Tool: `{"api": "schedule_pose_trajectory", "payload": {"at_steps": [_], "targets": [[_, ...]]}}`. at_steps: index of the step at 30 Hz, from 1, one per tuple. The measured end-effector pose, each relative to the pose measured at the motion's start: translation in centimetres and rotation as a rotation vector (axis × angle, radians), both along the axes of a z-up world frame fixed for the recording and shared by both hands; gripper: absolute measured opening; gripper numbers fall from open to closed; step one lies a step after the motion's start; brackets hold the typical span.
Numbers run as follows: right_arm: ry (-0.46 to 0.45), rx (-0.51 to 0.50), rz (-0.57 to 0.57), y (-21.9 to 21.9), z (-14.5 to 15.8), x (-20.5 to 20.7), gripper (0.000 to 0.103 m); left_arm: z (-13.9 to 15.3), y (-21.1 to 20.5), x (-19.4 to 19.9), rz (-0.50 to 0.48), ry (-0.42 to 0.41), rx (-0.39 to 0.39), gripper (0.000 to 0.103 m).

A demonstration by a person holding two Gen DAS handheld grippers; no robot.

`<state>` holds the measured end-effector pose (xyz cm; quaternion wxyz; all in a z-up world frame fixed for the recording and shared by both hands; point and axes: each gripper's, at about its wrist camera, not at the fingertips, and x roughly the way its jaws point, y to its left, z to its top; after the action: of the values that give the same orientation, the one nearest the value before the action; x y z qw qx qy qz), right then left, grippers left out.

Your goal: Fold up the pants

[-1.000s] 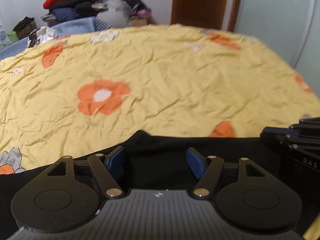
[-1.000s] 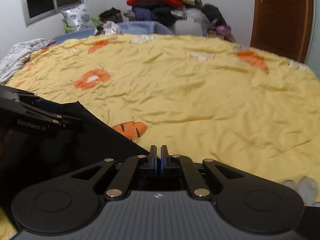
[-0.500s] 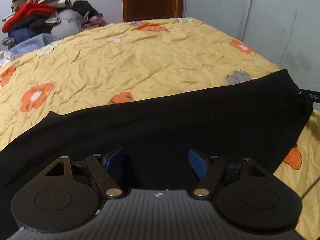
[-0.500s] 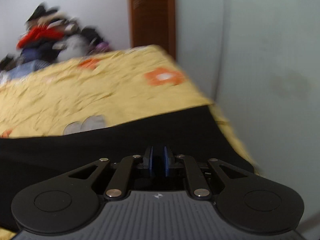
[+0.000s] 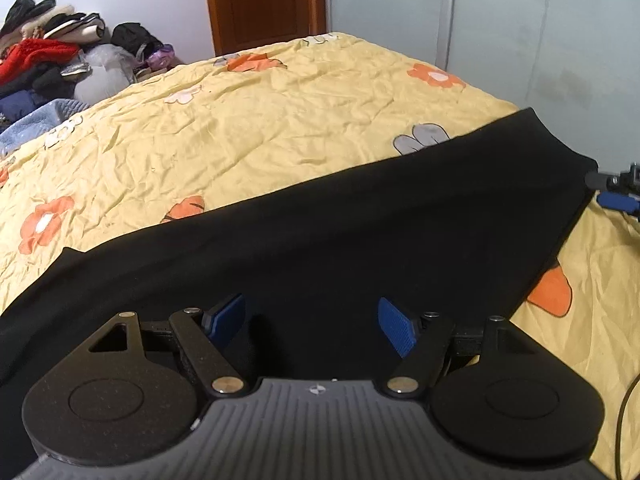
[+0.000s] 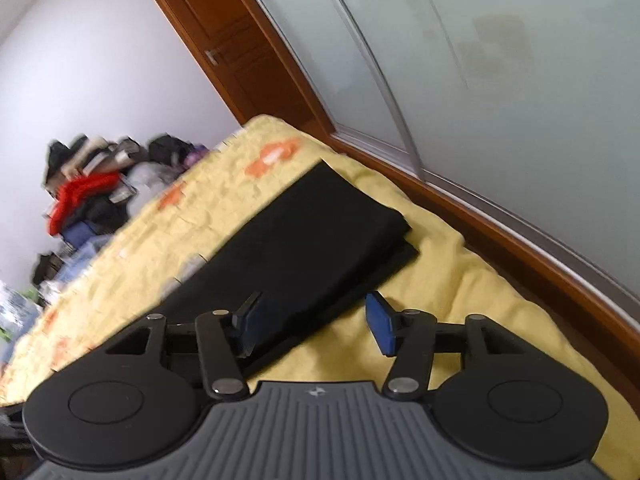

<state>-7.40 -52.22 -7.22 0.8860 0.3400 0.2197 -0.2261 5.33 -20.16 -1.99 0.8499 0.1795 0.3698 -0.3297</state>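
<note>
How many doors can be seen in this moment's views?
1. The brown wooden door stands in the far wall beyond the yellow bedspread, and appears tilted in the right wrist view. More may lie outside both views.

Pants [image 5: 360, 216] lie flat across the near edge of the bed [image 5: 280, 120]. Clothes pile [image 5: 52, 60] sits behind the bed's far left corner, door [image 5: 264, 0] just right of it.
</note>
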Motion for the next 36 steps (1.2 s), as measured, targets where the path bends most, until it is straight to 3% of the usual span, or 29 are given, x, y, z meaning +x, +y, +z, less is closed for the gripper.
{"api": "schedule_pose_trajectory", "payload": {"at_steps": [4, 9, 11, 13, 16, 20, 24, 27, 30, 33, 36], "targets": [[-0.054, 0.071, -0.017, -0.5, -0.7, 0.0, 0.054, 0.1, 0.2, 0.3, 0.019, 0.015, -0.009, 0.076], [-0.188, 0.181, -0.114, -1.5, -2.2, -0.4, 0.054, 0.3, 0.4, 0.6, 0.029, 0.030, -0.017, 0.076], [-0.222, 0.199, -0.153, -2.0, -2.6, -0.3, 0.046, 0.5, 0.6, 0.9, 0.028, 0.036, -0.030, 0.077], [-0.221, 0.201, -0.159, -2.2, -2.8, 0.2, 0.023, 0.7, 0.8, 1.4, 0.035, 0.054, -0.053, 0.077], [-0.235, 0.189, -0.174, -2.1, -2.7, 0.3, 0.014, 1.0, 1.2, 2.5, 0.055, 0.119, -0.096, 0.077], [-0.193, -0.003, -0.061, 0.1, 0.0, 1.7, 0.013, 0.9, 2.1, 4.5, 0.092, 0.276, -0.212, 0.079], [-0.160, -0.237, 0.192, 5.5, 3.8, 4.2, 0.013, 0.6, 2.6, 6.2, 0.119, 0.444, -0.355, 0.080], [-0.149, -0.334, 0.408, 10.1, 5.0, 5.7, 0.013, 0.3, 2.4, 7.0, 0.112, 0.549, -0.475, 0.085], [-0.106, -0.395, 0.552, 13.7, 4.9, 7.3, 0.013, -0.5, 1.3, 7.8, 0.097, 0.667, -0.590, 0.093], [0.004, -0.477, 0.570, 15.7, 4.3, 8.3, 0.014, -1.7, -0.3, 8.5, 0.119, 0.754, -0.589, 0.094], [0.102, -0.605, 0.495, 16.7, 3.9, 7.6, 0.018, -1.6, -0.8, 8.0, 0.107, 0.715, -0.568, 0.094]]}}
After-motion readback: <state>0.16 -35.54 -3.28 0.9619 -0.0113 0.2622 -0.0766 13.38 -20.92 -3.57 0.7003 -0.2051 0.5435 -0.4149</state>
